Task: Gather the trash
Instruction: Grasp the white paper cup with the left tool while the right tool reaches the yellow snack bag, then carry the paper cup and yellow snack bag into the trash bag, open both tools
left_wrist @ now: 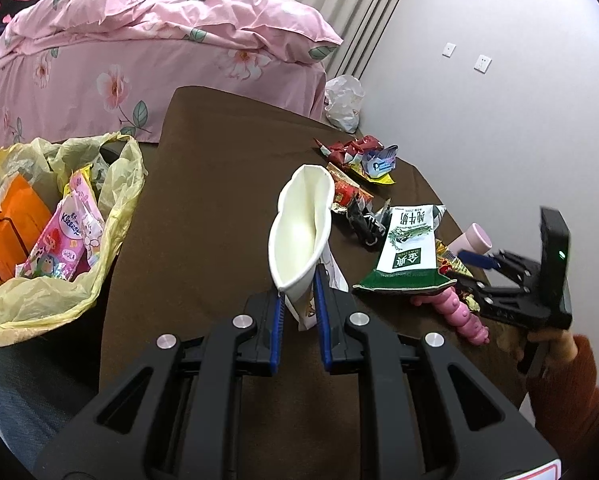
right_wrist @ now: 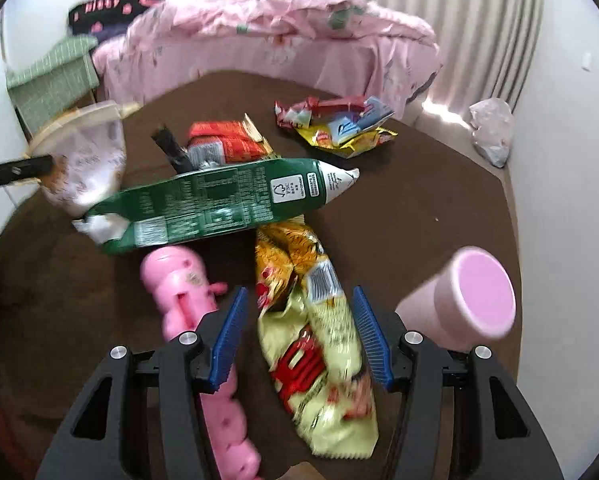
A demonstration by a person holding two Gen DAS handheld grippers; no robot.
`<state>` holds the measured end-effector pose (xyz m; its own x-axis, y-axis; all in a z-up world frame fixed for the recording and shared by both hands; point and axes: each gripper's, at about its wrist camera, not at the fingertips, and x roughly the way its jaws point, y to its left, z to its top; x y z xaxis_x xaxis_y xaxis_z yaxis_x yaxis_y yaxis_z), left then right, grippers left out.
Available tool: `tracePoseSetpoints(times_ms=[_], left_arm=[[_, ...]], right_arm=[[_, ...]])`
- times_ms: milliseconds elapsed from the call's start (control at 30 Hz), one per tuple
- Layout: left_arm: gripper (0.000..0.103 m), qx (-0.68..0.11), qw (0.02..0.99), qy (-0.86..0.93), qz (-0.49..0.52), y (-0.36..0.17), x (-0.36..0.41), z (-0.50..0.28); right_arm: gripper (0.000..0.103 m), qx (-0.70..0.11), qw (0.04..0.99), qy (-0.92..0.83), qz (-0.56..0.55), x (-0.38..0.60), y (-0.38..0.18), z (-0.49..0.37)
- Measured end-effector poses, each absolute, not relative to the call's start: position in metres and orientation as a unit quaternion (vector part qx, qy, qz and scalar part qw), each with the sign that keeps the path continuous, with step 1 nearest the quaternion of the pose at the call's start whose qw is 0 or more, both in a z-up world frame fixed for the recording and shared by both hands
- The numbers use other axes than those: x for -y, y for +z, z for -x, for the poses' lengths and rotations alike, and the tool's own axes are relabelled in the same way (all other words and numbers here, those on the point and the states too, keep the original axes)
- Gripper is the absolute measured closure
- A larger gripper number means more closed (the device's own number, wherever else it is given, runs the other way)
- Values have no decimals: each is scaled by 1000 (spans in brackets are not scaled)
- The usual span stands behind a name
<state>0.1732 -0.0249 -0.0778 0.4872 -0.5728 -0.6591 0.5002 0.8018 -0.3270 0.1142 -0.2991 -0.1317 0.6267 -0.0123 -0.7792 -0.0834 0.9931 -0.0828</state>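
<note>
Two grippers are in play over the brown table (left_wrist: 227,200). The right wrist view is smeared with motion blur, so the print on the yellow snack wrapper (right_wrist: 319,364) stays hard to read, and its lower end is cut off behind the gripper body. The left gripper (left_wrist: 299,292) pinches a squashed white paper cup (left_wrist: 303,232) between its blue pads, jaws drawn in tight on the cup's lower edge; the cup's mouth is flattened to a narrow oval and its printed side is mostly hidden. The right gripper (right_wrist: 297,336) hangs with jaws apart, the yellow wrapper lying between the pads, which do not press on it.

Only the left wrist view shows the yellow trash bag (left_wrist: 111,208) at the table's left side, already holding an orange box (left_wrist: 13,228) and a pink tissue pack (left_wrist: 67,236). It also catches the right gripper from outside, held by a hand (left_wrist: 555,344) in an orange sleeve. Only the right wrist view shows the full pink toy (right_wrist: 187,292) just left of the wrapper, partly under the left finger, and the pink cup (right_wrist: 471,292) lying on its side to the right. The flattened green milk carton (right_wrist: 219,200) lies across the middle, overlapping the wrapper's top. Farther back sit more crumpled wrappers (right_wrist: 335,124).
</note>
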Motion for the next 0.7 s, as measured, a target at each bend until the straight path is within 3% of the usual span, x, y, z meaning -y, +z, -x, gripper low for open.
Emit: tracePoseSetpoints(times_ms=[67, 200, 700], left_arm=[[89, -399, 862, -311, 42, -78, 25, -173], [89, -397, 862, -312, 43, -77, 26, -173], [90, -353, 877, -322, 44, -45, 20, -157]], right_arm=[[52, -454, 888, 15, 64, 303, -137, -125], [73, -450, 892, 6, 40, 313, -132, -117], [76, -305, 952, 0, -22, 297, -41, -53]])
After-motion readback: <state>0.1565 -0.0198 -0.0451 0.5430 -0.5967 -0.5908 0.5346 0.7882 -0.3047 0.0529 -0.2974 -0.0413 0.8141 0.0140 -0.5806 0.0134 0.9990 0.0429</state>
